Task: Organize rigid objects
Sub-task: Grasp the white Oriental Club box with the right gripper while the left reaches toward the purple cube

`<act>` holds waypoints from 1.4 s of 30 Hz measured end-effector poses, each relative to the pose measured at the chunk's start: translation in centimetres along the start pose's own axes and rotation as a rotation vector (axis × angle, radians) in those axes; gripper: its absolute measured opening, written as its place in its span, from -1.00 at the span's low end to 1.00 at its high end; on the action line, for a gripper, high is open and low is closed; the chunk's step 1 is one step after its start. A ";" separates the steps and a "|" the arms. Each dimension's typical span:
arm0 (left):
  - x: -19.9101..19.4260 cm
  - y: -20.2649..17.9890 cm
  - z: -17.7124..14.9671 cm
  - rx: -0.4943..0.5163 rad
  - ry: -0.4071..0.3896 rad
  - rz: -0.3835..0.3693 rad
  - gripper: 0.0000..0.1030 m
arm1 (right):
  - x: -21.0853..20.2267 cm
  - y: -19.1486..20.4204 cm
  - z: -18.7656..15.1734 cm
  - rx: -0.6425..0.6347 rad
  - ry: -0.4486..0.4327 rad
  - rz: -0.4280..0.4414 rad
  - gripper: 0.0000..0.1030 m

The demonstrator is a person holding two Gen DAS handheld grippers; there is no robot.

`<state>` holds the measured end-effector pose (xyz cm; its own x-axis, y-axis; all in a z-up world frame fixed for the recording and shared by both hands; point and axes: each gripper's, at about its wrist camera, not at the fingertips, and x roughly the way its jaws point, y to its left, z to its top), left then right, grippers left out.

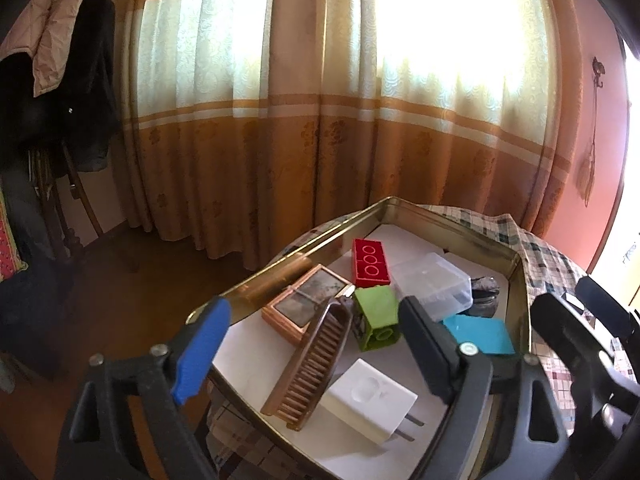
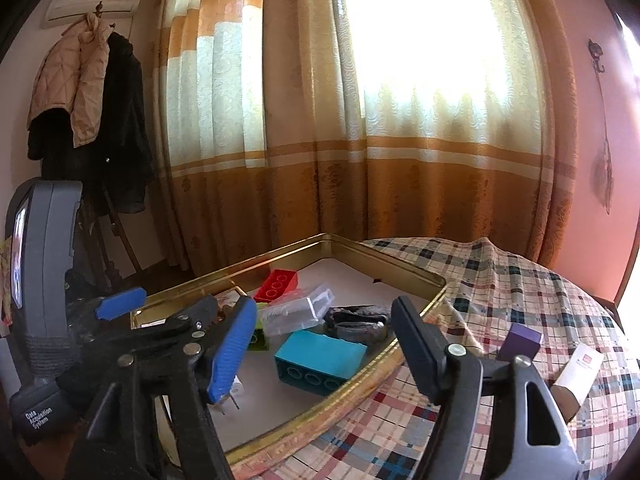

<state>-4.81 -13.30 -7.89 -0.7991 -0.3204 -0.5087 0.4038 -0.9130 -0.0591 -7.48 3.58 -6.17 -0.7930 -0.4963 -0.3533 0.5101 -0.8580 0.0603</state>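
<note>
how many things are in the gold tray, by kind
Toy building bricks: 3 (red brick, green brick, teal brick)
Clear plastic box: 1
White plug adapter: 1
Brown comb: 1
Copper-framed flat case: 1
Dark crumpled item: 1
Total in the gold tray: 8

left wrist view: sits just behind the left gripper (image 1: pixel 312 348), close above the gold tray (image 1: pixel 280 264), looking down across it toward the curtain (image 1: pixel 280 140).
right wrist view: behind the right gripper (image 2: pixel 324 344), from the tray's right side, same heading.
shared: tray, red block (image 1: pixel 370 262), curtain.
</note>
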 end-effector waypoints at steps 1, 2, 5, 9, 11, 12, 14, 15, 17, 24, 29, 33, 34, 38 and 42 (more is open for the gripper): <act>-0.1 -0.1 0.0 -0.004 0.002 -0.006 0.73 | -0.1 -0.3 -0.1 0.005 0.007 -0.010 0.41; -0.2 -0.3 0.0 -0.007 0.005 -0.016 0.76 | -0.1 -0.7 -0.1 0.009 0.014 -0.024 0.46; -0.7 -1.4 -0.1 0.004 0.005 -0.046 0.92 | -0.4 -2.3 -0.2 0.028 0.032 -0.077 0.58; -1.4 -3.6 0.2 0.039 0.002 -0.090 0.93 | -0.8 -5.7 -0.5 0.069 0.062 -0.209 0.60; -1.9 -5.2 0.5 0.068 -0.010 -0.118 0.99 | -1.1 -8.0 -0.6 0.118 0.080 -0.276 0.64; -2.2 -5.9 0.6 0.079 -0.015 -0.127 0.99 | -1.2 -9.1 -0.6 0.131 0.089 -0.311 0.66; -2.5 -7.4 0.9 0.102 -0.023 -0.154 0.99 | -1.3 -11.5 -0.8 0.166 0.119 -0.382 0.67; -2.5 -8.3 1.1 0.115 -0.024 -0.169 0.99 | -1.2 -12.7 -0.9 0.197 0.142 -0.402 0.67; -2.4 -10.0 1.3 0.140 -0.021 -0.185 0.99 | -1.0 -14.6 -1.1 0.223 0.177 -0.446 0.67; -1.1 -14.6 0.9 0.222 0.023 -0.218 0.99 | 0.9 -17.4 -1.7 0.256 0.306 -0.495 0.67; -0.4 -16.3 0.4 0.250 0.059 -0.232 0.99 | 2.3 -18.2 -1.9 0.276 0.358 -0.467 0.67; -0.1 -16.8 0.2 0.260 0.071 -0.244 0.99 | 3.4 -18.6 -2.2 0.278 0.402 -0.461 0.61; -0.1 -16.9 0.1 0.263 0.073 -0.246 0.99 | 3.5 -18.4 -2.1 0.263 0.406 -0.472 0.58; 0.5 -17.6 -0.1 0.273 0.090 -0.249 0.99 | 3.6 -18.1 -2.2 0.226 0.418 -0.490 0.24; 0.9 -18.0 -0.3 0.278 0.105 -0.246 0.99 | 3.0 -18.3 -2.3 0.212 0.415 -0.479 0.20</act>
<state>-12.66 2.94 -7.58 -0.8011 -0.0685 -0.5946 0.0577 -0.9976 0.0372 -18.43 18.11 -10.49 -0.7001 0.0023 -0.7140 0.0231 -0.9994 -0.0259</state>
